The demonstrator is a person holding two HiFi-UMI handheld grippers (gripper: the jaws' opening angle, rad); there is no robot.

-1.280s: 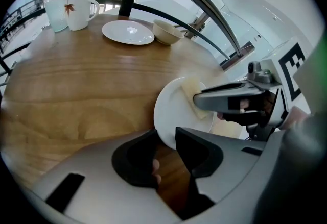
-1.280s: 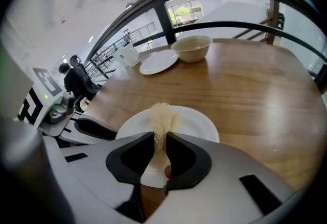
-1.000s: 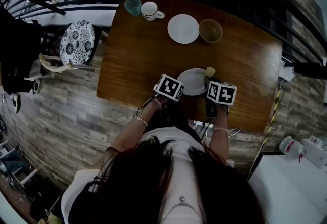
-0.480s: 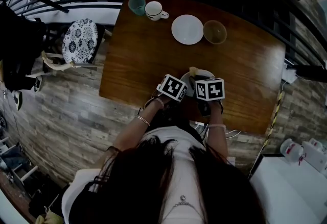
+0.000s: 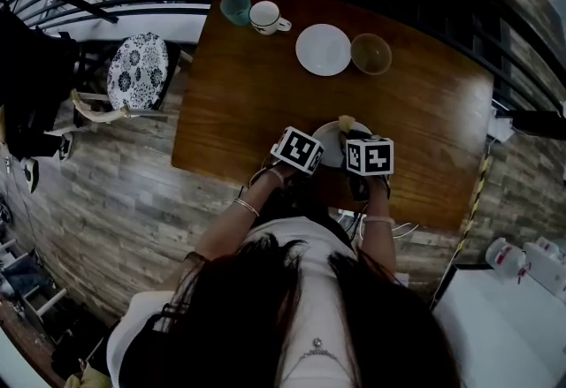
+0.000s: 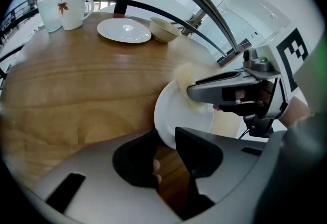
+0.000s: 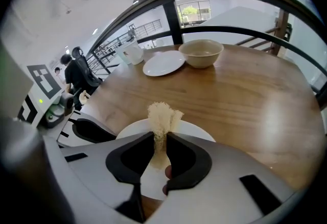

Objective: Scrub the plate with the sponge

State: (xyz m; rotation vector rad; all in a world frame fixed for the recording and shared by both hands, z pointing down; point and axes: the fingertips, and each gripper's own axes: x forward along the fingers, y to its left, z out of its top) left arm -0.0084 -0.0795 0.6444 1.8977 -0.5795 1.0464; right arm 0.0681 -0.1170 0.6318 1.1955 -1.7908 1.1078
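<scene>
A white plate is held near the table's front edge, tilted a little. My left gripper is shut on its near left rim; in the left gripper view the plate runs between the closed jaws of the left gripper. My right gripper is shut on a pale yellow sponge. In the right gripper view the sponge sticks up from the right gripper and rests on the plate. From the left gripper view, the sponge presses the plate's far edge.
A second white plate, a tan bowl, a white mug and a teal cup stand at the far side of the wooden table. A patterned chair is to the left. Black railing arches overhead.
The right gripper swept the sponge left across the plate, then came back slightly to the right. The left gripper kept its hold on the rim.
</scene>
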